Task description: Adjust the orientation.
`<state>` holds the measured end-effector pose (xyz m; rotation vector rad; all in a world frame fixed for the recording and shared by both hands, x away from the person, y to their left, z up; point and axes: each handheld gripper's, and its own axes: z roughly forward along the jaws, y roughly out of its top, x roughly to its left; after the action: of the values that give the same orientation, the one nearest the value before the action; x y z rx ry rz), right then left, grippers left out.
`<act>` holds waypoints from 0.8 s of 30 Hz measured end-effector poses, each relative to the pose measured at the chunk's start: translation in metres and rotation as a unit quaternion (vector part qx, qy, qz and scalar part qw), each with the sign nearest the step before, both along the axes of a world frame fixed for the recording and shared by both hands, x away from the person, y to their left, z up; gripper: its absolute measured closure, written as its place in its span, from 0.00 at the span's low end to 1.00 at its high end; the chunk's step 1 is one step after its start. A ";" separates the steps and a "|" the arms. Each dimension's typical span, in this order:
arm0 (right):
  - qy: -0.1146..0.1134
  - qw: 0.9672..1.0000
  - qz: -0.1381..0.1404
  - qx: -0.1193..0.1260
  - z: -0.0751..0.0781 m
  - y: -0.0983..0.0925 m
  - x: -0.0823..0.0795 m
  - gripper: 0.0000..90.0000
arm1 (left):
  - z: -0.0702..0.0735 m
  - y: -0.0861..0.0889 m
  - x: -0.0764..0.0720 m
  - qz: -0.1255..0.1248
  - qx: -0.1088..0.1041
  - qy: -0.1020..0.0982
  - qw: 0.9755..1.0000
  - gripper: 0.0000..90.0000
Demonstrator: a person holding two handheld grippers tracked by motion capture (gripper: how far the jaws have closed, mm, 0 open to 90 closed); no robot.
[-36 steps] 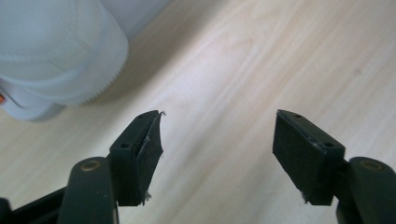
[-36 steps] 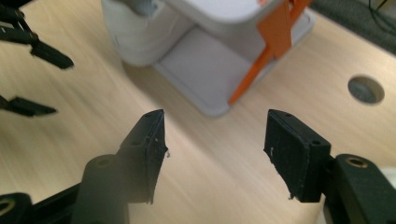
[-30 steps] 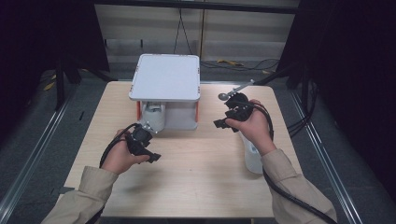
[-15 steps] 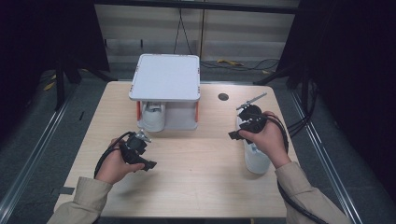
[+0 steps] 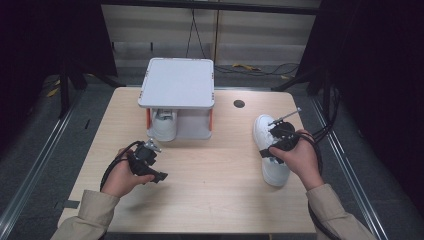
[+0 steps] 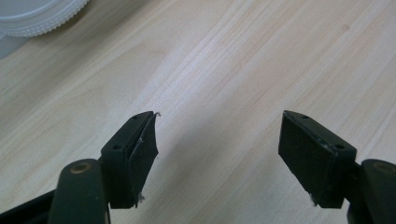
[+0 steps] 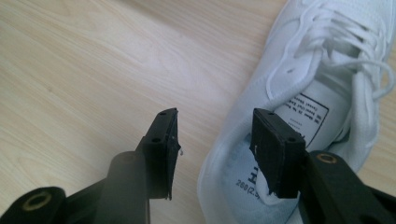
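R gripper (image 5: 276,142) is over the shoe (image 5: 272,170) near the desk's (image 5: 225,200) right edge, about midway along it. In the right gripper view the jaws straddle the shoe's (image 7: 327,60) side wall at the collar: one pad (image 7: 275,149) inside the opening, the other outside over bare desk (image 7: 70,70). Jaws approx. half open and have just been closing; pads not yet pressing on the wall. Shoe lies flat, sole down, toe toward the far edge.

L gripper (image 5: 150,165) is held over the desk's left half, nearer the front edge. Its jaws stand wide w/ nothing between them, bare desk (image 6: 224,60) below.

A 2nd shoe (image 5: 164,125) sits under the grey stand (image 5: 177,82) at the far edge.
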<state>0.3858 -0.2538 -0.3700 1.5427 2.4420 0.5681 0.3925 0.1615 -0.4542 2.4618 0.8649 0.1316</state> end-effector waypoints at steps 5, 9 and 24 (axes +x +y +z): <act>0.016 1.000 -0.019 -0.006 -0.008 -0.006 -0.002 0.61 | -0.001 0.000 0.002 0.000 0.001 0.005 1.000 0.31; 0.030 0.999 -0.023 -0.004 -0.015 -0.007 -0.002 0.65 | -0.001 -0.001 0.003 0.000 0.000 0.003 1.000 0.31; 0.098 0.994 -0.038 -0.024 -0.044 -0.001 0.009 0.80 | -0.006 -0.002 0.004 -0.005 0.010 0.008 1.000 0.31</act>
<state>0.3949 -0.2549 -0.4136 1.7385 2.5019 0.3575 0.3960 0.1598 -0.4600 2.4882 0.8620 0.1170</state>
